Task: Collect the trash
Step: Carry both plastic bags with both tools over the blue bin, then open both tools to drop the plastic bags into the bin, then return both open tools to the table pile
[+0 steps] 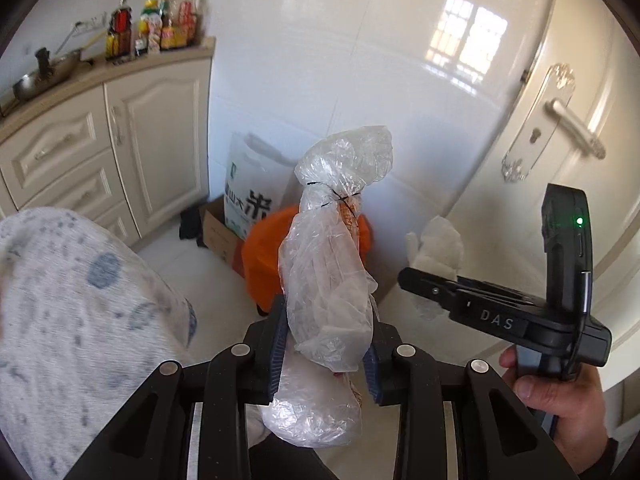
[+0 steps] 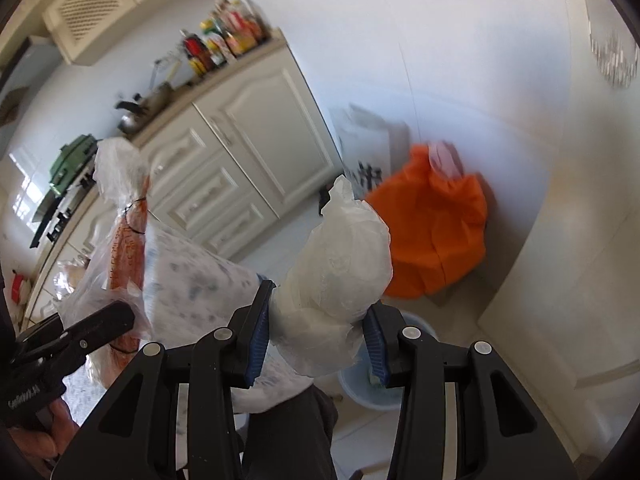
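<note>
The left hand-held gripper points forward and slightly down, its blue pads clamped on a tied clear plastic bag that stands upright between them, while the right hand-held gripper is raised beside it and pinches a crumpled white bag. Ahead on the pale tiled floor an orange trash bag sits against the glossy white wall, near cream cabinets whose desk carries bottles and a pan.
</note>
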